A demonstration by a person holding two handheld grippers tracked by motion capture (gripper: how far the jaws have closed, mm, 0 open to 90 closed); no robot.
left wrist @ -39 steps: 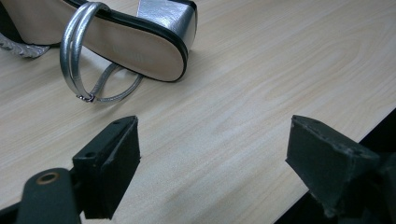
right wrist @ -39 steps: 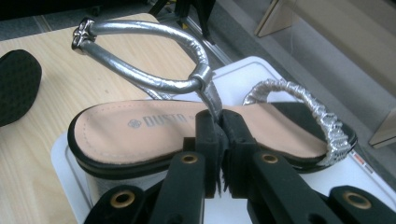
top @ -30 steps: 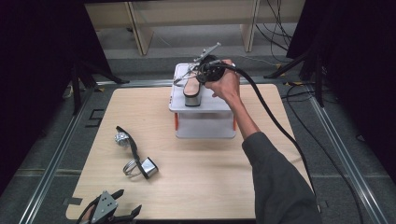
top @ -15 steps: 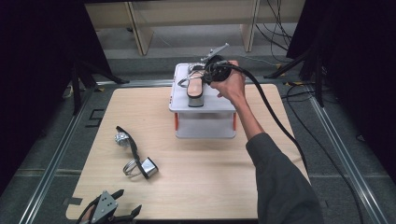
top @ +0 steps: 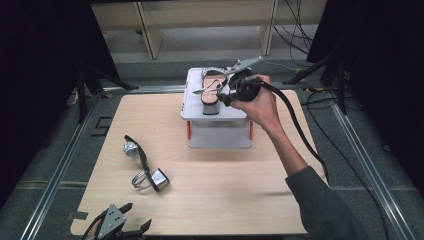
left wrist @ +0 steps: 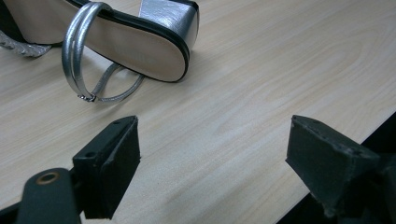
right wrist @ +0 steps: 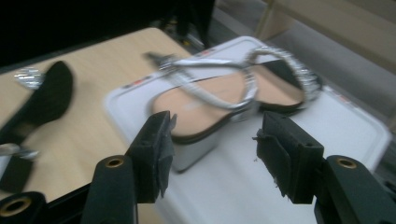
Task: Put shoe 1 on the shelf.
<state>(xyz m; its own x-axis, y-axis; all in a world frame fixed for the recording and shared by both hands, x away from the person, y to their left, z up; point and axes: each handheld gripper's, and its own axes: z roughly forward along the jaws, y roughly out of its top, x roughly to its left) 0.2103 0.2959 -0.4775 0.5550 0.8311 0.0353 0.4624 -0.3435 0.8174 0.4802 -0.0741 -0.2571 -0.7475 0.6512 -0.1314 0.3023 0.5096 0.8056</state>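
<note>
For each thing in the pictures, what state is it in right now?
Sandal on the stand: upright on its sole, released, straps loose.
Sandal on the table: lying on its side, sole showing, untouched.
White stand: upright on the table.
Right hand-held gripper: jaws just opened, apart from the heel, nothing between them.
Left hand-held gripper: open, empty, low over the table's near edge.
</note>
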